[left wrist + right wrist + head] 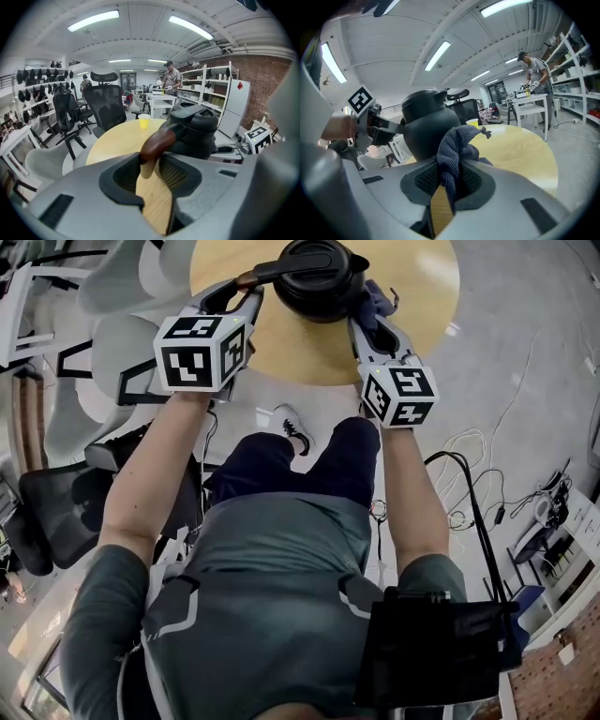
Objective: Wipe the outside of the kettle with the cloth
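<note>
Round pale-wood table (422,296) lies under the kettle (319,282), which is near its front edge: squat, matte black, lid on, with a curved reddish-brown handle (157,140). The left gripper (239,292) clamps that handle between its pads. The right gripper (370,324) pinches a crumpled blue-grey cloth (457,150), bunched just beside the kettle's right flank.
</note>
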Motion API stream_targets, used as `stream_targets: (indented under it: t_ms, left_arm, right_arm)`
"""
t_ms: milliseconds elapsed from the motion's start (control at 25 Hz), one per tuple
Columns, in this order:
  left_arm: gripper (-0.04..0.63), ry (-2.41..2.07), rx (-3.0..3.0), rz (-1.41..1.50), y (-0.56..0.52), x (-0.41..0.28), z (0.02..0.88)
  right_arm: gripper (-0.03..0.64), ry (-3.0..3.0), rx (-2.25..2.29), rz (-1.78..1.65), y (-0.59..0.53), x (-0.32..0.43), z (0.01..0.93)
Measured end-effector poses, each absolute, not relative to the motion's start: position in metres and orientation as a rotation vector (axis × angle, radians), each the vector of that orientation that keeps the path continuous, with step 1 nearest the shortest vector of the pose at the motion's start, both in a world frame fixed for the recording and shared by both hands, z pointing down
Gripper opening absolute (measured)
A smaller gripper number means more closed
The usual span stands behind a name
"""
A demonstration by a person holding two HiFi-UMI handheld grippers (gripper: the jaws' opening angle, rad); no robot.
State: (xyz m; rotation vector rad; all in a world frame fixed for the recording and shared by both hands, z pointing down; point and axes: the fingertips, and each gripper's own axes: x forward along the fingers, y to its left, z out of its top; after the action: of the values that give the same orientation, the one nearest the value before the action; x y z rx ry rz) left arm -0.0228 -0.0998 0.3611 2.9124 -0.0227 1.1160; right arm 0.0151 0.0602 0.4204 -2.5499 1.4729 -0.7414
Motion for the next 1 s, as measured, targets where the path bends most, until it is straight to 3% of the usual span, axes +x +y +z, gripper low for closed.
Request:
stream_targets:
  t_ms: [1000]
  left_arm:
    - [0.121, 0.049, 2.945, 1.003, -0.091, -0.03, 0.356]
  right_arm:
    - [0.083, 1.436, -2.517, -0.831, -0.014, -0.054, 0.425]
